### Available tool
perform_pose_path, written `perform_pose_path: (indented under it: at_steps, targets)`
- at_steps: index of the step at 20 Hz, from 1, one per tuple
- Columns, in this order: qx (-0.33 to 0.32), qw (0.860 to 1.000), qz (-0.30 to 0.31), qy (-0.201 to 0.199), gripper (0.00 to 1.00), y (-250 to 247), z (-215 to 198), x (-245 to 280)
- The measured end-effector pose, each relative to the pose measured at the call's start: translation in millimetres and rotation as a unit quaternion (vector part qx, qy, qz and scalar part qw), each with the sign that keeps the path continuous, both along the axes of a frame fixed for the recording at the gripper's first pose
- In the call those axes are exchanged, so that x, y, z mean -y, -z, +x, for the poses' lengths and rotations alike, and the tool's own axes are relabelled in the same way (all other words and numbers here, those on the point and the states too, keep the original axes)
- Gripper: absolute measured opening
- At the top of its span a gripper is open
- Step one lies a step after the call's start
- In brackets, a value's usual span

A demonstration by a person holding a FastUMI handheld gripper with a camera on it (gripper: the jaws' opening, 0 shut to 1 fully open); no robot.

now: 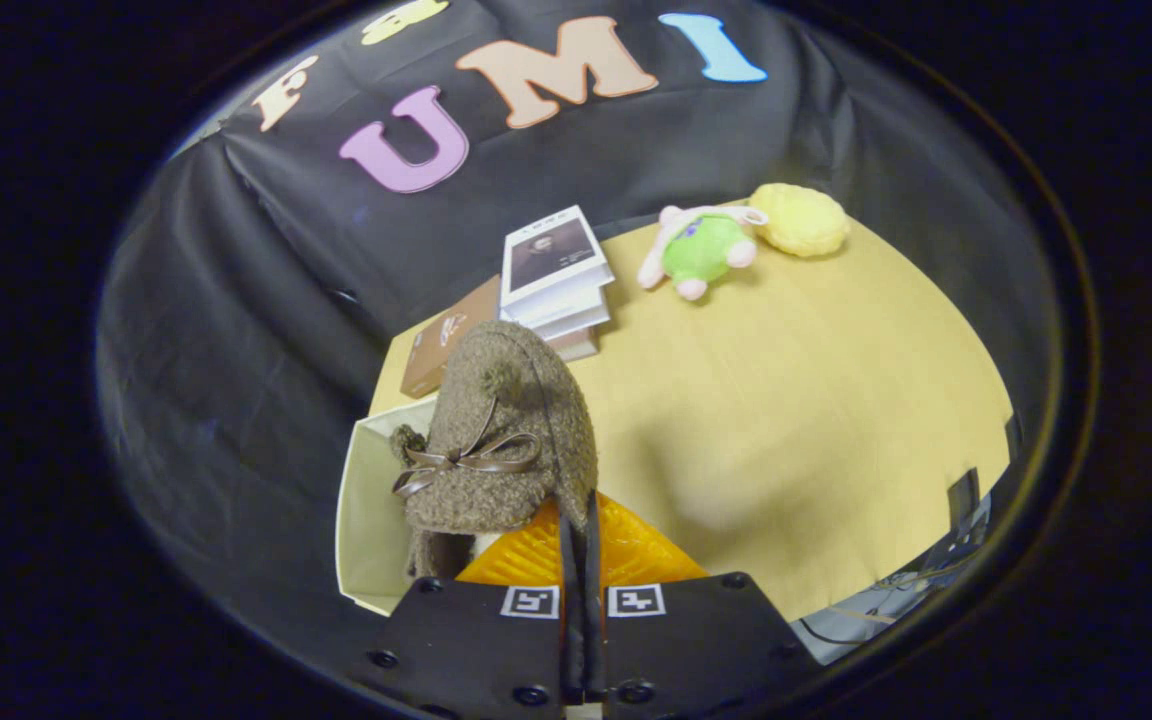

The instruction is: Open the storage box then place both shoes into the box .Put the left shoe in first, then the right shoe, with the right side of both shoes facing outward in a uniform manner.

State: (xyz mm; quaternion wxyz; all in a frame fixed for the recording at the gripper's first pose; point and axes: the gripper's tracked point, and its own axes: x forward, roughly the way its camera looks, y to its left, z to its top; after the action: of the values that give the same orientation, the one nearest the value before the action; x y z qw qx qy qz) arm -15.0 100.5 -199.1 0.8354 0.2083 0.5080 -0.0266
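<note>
Shoe (506, 430), brown and fuzzy, clamped in the closed tool (581, 520) above the open storage box (366, 510).

I see a fuzzy brown shoe (506, 430) with a shiny brown ribbon bow, pinched in my gripper (581, 520), over a cream box (366, 500). The table (816, 400) is tan. Beyond lie a green-and-pink plush toy (701, 250), a yellow toy (801, 220), and white and brown books (551, 270).

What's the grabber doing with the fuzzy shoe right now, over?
Gripper shut on the fuzzy brown shoe, pinching its edge. Shoe held over the open white box. Books and plush toys beyond, not in the way.
</note>
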Motion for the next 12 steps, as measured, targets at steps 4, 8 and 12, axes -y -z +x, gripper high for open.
perform_pose_path:
  at_steps: [4,8,12]
  targets:
    - [0.009,1.0,0.019,-0.015,0.04,-12,9,-39]
    - [0.013,0.999,0.038,-0.026,0.04,-16,15,-74]
    - [-0.001,0.998,0.041,-0.037,0.04,-1,10,-101]
